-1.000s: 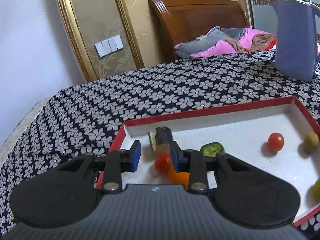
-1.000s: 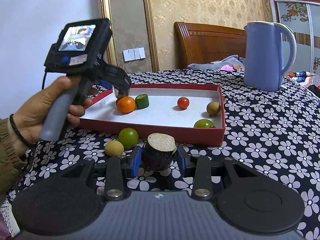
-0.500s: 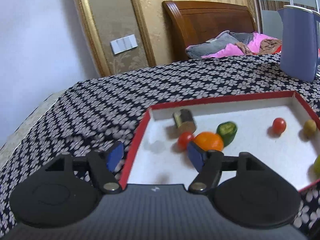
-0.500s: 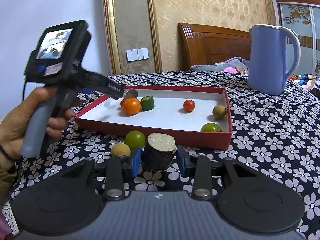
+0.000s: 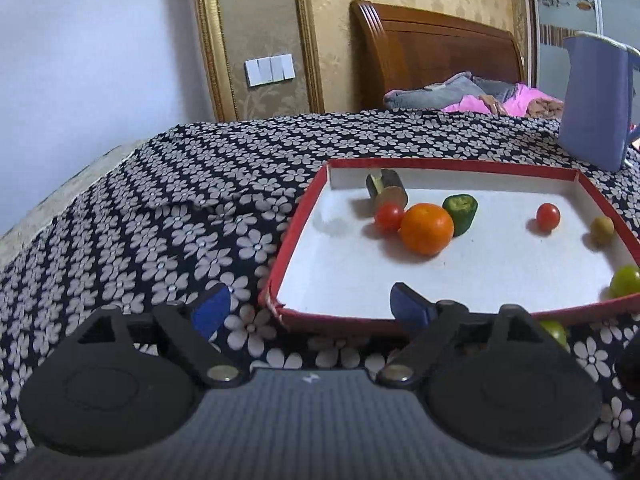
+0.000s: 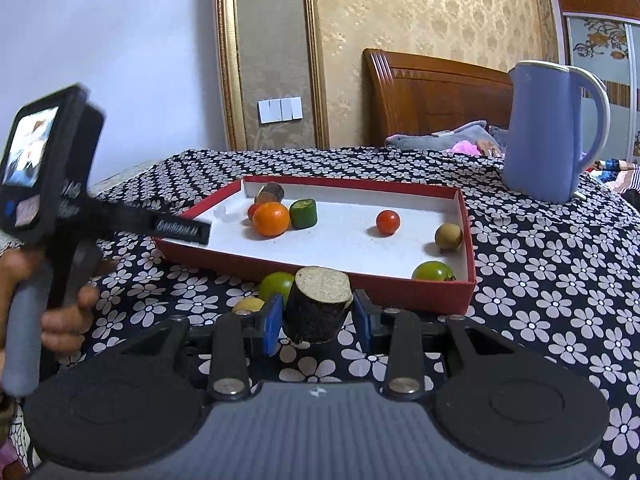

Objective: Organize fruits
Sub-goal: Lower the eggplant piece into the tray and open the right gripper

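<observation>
A red-rimmed white tray [image 5: 298, 236] [image 6: 468, 240] holds an orange [image 5: 427, 229] [image 6: 272, 219], two red tomatoes [image 5: 389, 217] [image 5: 547, 217], a green cucumber piece [image 5: 461, 209], a dark eggplant piece [image 5: 386, 193], a brownish fruit [image 5: 602, 230] and a green tomato [image 5: 626, 280]. My left gripper [image 5: 310, 307] is open and empty at the tray's near left corner. My right gripper [image 6: 316, 320] is shut on a dark eggplant chunk [image 6: 318, 305], in front of the tray. A green tomato [image 6: 276, 286] and a yellow fruit [image 6: 248, 305] lie on the cloth beside it.
A blue kettle [image 6: 554, 132] [image 5: 596, 104] stands at the back right on the flowered cloth [image 5: 160, 220]. A bed headboard [image 5: 432, 60] and bedding are behind. The table's left edge drops off near the wall.
My left gripper opened, let go of the orange in the tray and drew back to the tray's near left corner. The right gripper holds the eggplant chunk and has moved a little closer.
</observation>
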A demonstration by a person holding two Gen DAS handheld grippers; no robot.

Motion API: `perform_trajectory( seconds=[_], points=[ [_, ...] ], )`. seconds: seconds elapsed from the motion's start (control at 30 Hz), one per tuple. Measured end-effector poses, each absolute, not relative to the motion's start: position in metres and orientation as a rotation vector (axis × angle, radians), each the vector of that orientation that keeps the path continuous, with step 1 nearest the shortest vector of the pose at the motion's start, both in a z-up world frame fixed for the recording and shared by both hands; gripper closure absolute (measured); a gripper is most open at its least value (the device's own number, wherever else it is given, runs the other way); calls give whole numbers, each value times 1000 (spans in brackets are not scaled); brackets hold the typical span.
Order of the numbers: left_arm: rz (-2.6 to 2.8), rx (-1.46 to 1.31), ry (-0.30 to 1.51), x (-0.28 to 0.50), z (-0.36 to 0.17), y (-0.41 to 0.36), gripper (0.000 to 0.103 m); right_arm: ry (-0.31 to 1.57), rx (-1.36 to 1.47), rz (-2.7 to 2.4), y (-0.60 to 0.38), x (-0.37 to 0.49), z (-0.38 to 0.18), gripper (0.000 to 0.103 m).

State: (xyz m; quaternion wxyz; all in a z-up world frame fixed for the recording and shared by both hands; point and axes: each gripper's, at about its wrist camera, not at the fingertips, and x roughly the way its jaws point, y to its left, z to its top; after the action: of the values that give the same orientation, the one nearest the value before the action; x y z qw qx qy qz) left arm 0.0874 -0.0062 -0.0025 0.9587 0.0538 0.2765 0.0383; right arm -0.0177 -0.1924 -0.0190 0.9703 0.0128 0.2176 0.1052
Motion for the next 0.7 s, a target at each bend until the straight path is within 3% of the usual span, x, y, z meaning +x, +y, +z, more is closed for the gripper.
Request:
perform_trajectory(
  seconds=[0.1,0.7],
  points=[
    [100,109,529,79,-3,-4,10,431,15,208,-193,-15,-14,67],
    [49,41,559,63,-17,9,7,414,-43,119,-200,49,17,67]
  ],
)
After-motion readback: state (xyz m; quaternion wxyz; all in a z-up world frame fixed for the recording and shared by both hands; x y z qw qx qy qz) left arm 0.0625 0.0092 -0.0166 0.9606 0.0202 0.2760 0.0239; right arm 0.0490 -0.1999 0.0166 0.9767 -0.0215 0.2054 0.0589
